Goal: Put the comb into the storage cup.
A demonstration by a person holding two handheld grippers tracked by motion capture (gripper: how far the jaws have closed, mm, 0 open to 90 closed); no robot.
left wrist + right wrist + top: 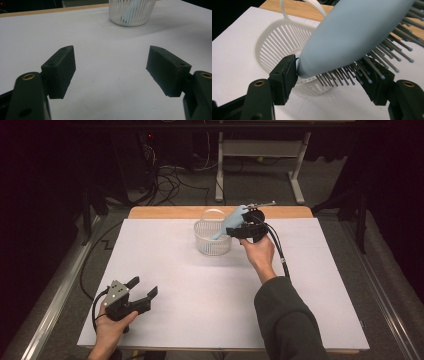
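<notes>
Over the white slatted basket (213, 238) at the far middle of the bench (200, 285), the right gripper (243, 231) pinches a pale blue hairbrush (359, 35) between its jaws, handle tipped into the basket as if for dropping in, while the left gripper (141, 289) rests near the front edge, jaws spread and empty.

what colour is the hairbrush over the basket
Pale blue hairbrush with grey bristles, clearest in the right gripper view.

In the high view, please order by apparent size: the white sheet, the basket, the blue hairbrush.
1. White sheet, by far the largest.
2. Basket.
3. Blue hairbrush, whose lower end dips inside the basket, so part is hidden; its place after the basket is less certain.
</notes>
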